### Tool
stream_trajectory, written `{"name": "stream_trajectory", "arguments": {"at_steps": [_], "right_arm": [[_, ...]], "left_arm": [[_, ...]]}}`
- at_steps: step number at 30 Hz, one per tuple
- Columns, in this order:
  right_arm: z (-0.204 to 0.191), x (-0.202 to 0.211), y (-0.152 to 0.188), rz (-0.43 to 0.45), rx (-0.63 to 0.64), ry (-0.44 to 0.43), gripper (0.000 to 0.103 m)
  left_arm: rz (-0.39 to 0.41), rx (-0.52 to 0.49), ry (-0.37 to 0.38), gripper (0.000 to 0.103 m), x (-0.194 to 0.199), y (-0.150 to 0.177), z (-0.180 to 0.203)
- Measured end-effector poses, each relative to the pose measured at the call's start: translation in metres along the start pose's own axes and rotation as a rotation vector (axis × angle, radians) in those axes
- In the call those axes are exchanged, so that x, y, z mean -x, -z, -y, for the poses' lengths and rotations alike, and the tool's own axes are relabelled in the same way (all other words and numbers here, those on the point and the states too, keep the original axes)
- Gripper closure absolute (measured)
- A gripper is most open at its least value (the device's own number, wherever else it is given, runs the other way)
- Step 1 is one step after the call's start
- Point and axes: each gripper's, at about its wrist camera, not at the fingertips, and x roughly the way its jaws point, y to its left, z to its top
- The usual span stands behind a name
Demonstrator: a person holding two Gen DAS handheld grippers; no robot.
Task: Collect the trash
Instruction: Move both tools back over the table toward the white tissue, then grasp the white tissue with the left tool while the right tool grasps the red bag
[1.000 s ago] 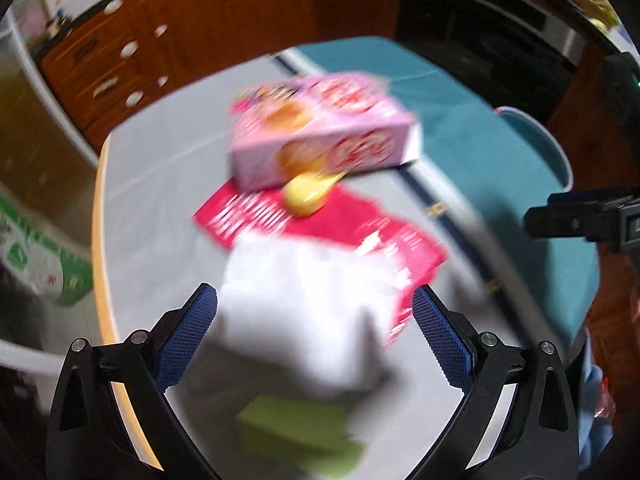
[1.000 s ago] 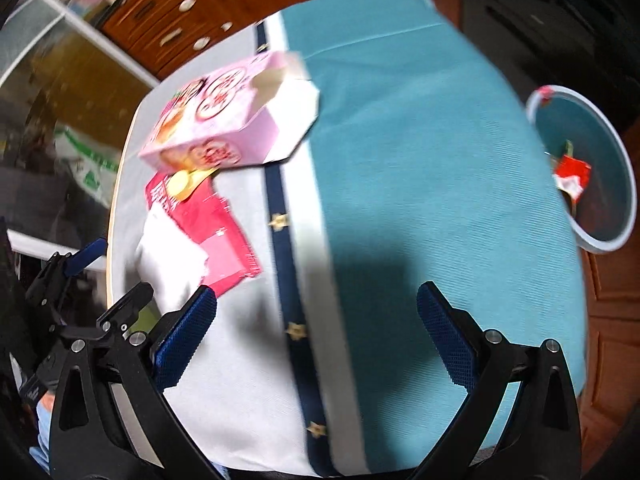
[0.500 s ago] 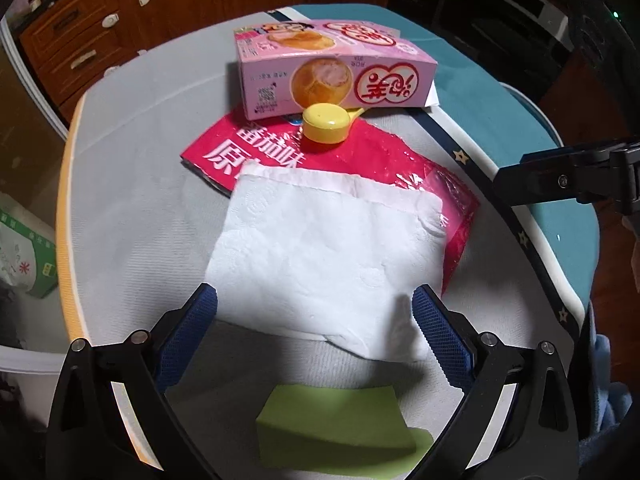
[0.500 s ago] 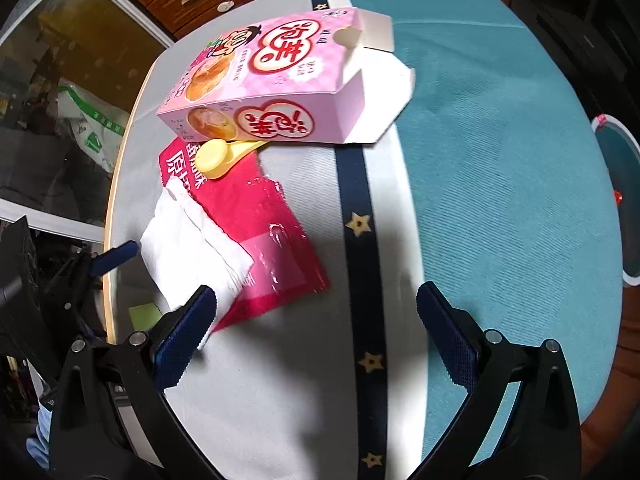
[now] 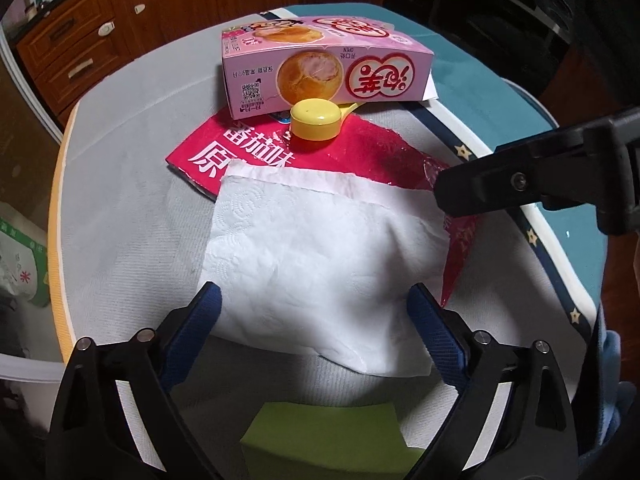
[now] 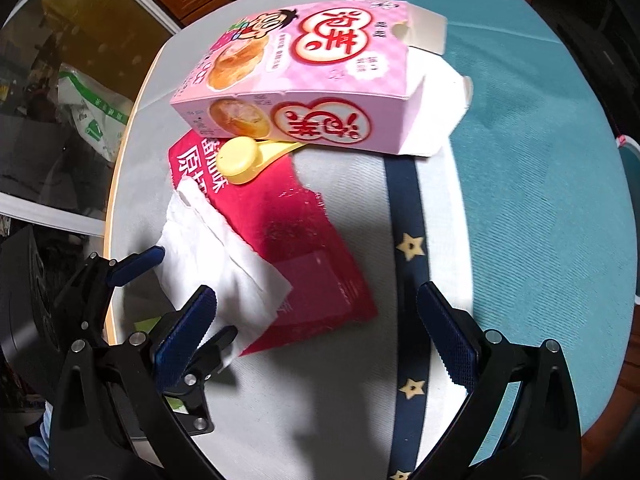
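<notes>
With the left gripper astride the white paper towel, jaws wide and just starting to close, nothing pinched yet, we want to bunch only the towel off the red wrapper. The right gripper hangs wide open and empty over that wrapper, beside the yellow scoop and pink box; possibly the bin's rim at right.

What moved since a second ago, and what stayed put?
The left gripper came down over the white paper towel; its jaws are closing, with the towel between them but not yet pinched. The right gripper slid over from the teal side towards the red wrapper. The pink box, yellow scoop, wrapper and towel stayed where they were.
</notes>
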Motion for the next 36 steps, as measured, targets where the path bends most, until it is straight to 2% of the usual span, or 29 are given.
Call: {"name": "stream_trajectory", "arguments": {"at_steps": [4,7,8,9,10,12,14,19,22,25,27,29,31,32,36], "right_arm": [[-0.006,-0.005,-0.003,-0.008,0.004,0.005,0.007],[-0.011,-0.008,-0.005,-0.011,0.009,0.007,0.007],[-0.014,-0.01,-0.007,-0.01,0.013,0.008,0.007],[-0.016,-0.01,-0.007,-0.008,0.018,0.009,0.007],[-0.018,-0.011,-0.008,-0.003,0.024,0.01,0.007],[-0.023,-0.012,-0.012,0.017,0.04,0.004,0.007],[-0.025,-0.012,-0.016,0.043,0.048,0.004,0.007],[-0.023,-0.016,-0.026,0.086,0.043,0.017,0.007],[-0.028,-0.021,-0.027,0.095,0.07,0.025,0.013],[-0.037,-0.03,-0.023,0.073,0.097,0.033,0.026],[-0.045,-0.03,-0.018,0.081,0.135,0.038,0.028],[-0.052,-0.031,-0.014,0.066,0.15,-0.001,0.04],[-0.062,-0.033,-0.007,0.006,0.167,-0.112,0.05],[-0.067,-0.035,-0.004,-0.014,0.178,-0.147,0.052],[-0.072,-0.04,-0.005,-0.031,0.178,-0.191,0.057]], "left_arm": [[0.012,-0.002,-0.004,0.017,0.001,0.001,0.001],[0.021,0.002,-0.009,0.027,0.003,0.002,-0.001],[0.027,0.005,-0.013,0.034,0.004,0.002,-0.003],[0.036,0.009,-0.019,0.047,0.006,0.002,-0.005],[0.042,0.015,-0.022,0.054,0.011,0.005,-0.009],[0.04,0.038,-0.034,0.093,0.014,0.005,-0.016],[0.029,0.076,0.0,0.097,0.014,0.006,-0.027],[0.024,0.112,0.026,0.097,0.018,0.012,-0.044],[0.026,0.126,0.047,0.097,0.018,0.014,-0.047],[0.028,0.139,0.063,0.097,0.018,0.015,-0.049],[0.029,0.141,0.069,0.097,0.018,0.014,-0.051],[0.029,0.138,0.067,0.097,0.016,0.012,-0.05],[0.03,0.136,0.064,0.097,0.016,0.012,-0.048],[0.032,0.136,0.063,0.097,0.016,0.012,-0.048],[0.035,0.129,0.053,0.097,0.015,0.011,-0.048]]}}
